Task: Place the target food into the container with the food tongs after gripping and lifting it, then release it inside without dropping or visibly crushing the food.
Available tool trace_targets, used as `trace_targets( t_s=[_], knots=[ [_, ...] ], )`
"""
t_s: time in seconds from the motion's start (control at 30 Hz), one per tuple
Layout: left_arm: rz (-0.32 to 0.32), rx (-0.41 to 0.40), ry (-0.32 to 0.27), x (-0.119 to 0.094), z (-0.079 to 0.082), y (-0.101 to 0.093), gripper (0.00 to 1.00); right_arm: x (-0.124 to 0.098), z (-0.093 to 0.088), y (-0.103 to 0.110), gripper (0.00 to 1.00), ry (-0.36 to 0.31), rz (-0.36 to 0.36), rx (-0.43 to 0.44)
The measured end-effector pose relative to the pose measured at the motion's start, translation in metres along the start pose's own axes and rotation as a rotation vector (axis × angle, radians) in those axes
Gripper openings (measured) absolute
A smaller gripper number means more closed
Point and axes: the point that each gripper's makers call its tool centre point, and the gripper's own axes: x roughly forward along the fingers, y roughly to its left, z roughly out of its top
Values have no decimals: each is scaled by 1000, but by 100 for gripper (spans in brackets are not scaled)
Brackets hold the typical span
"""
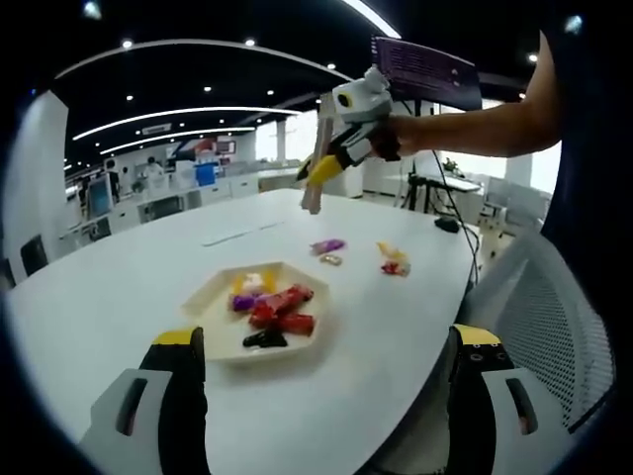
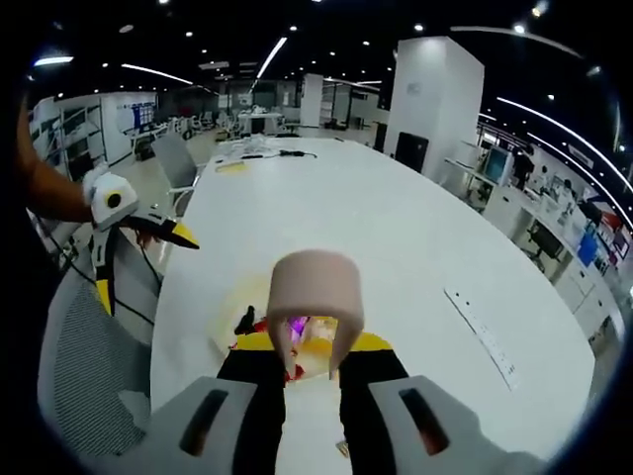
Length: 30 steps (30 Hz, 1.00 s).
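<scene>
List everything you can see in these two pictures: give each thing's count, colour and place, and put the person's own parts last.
table: one, white, under everything.
tray: one, cream, angular, on the table ahead of the left gripper.
wrapped foods: several, red, purple, yellow, black, in the tray.
loose wrapped foods: about three, purple, yellow-red, on the table beyond the tray.
food tongs: one pair, beige, clamped in the right gripper.
mesh chair: one, grey, beside the table.
left gripper: jaws wide apart.
right gripper: jaws closed on the tongs.
</scene>
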Motion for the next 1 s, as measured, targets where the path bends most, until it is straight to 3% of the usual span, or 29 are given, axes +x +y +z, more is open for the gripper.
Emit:
trace_targets(
  t_s=[0.13, 0.4, 0.87, 1.0],
  knots=[
    [-2, 0, 1, 0, 0, -1, 99, -13, -4, -1, 19, -35, 11, -37],
    [0, 0, 12, 1, -2, 0, 99, -34, -19, -7, 19, -32, 9, -21],
    [-14, 7, 34, 3, -7, -3, 99, -58, -46, -35, 19, -34, -77, 18],
    [-15, 8, 36, 3, -7, -4, 99, -58, -51, -36, 19, -63, -67, -51]
  ],
)
